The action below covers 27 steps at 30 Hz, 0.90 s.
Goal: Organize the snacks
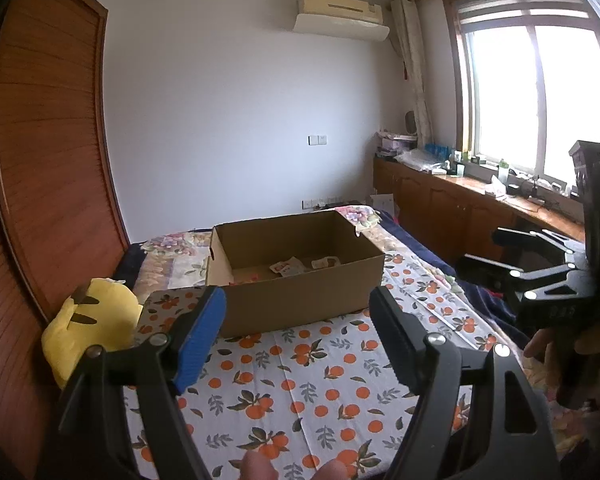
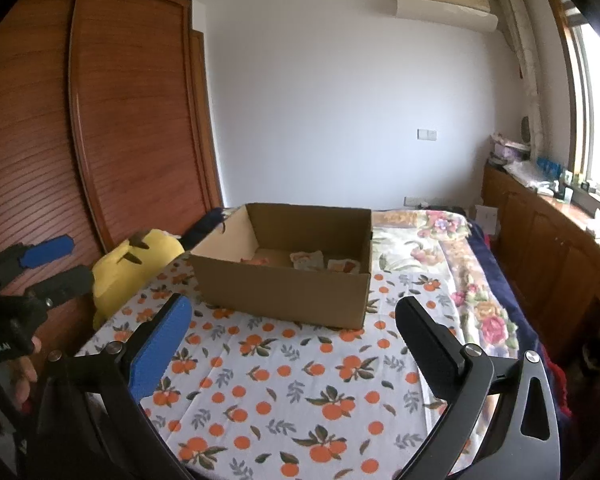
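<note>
Several snack packets [image 1: 288, 267] already lie on the floor of the cardboard box [image 1: 300, 304], which sits on the orange-print bedspread [image 1: 300, 380] just beyond the fingertips of both grippers. The left gripper [image 1: 296, 344] and right gripper [image 2: 296, 344] both stand wide apart, holding nothing. No loose snack shows between or near the fingers, so the sorting looks largely done, though anything outside these views cannot be judged.

Each gripper has a black frame with two angled link arms joined by silver round-head screws. On the left gripper [image 1: 298, 344] and the right gripper [image 2: 294, 344], one finger carries a ribbed blue pad and the other a ribbed black pad. White lettering marks the left gripper's body in the right wrist view.
</note>
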Tool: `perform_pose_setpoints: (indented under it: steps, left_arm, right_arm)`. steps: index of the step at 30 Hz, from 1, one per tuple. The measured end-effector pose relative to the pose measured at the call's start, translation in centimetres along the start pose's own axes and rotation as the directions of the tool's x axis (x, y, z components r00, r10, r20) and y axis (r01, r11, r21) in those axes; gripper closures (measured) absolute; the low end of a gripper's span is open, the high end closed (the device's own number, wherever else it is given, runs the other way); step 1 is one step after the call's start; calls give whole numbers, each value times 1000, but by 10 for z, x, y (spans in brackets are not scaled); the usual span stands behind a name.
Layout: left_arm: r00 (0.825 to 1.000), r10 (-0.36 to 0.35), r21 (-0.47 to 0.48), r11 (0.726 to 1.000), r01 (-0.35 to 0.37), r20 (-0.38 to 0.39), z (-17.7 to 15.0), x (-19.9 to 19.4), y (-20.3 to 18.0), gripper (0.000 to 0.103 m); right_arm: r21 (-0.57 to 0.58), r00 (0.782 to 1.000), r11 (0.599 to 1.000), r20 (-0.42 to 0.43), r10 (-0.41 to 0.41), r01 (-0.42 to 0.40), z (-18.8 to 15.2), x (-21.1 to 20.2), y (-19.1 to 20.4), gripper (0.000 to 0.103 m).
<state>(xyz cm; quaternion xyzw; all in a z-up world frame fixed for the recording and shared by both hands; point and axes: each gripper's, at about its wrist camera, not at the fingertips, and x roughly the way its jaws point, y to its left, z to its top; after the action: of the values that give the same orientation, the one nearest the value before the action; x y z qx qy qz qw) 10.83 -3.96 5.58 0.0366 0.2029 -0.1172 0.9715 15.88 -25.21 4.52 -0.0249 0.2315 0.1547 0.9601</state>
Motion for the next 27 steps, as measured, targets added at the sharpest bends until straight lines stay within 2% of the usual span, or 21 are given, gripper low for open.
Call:
perform_pose_setpoints:
  steps: [8,19,27]
  left_arm:
    - [999,51,25,998,-51,5,-12,-22,-15,28]
    - [996,93,-25,995,-93,12,-40,-42,-17,28]
    - [987,158,-43,987,-157,13,-58,-54,-13,28]
  right_arm:
    - [-8,999,999,25,-31,31,-14,-32,2,0]
    - [16,997,998,39,-67,66,-43,-65,2,0]
    - [25,993,994,59,-105,104,-57,-83,9,0]
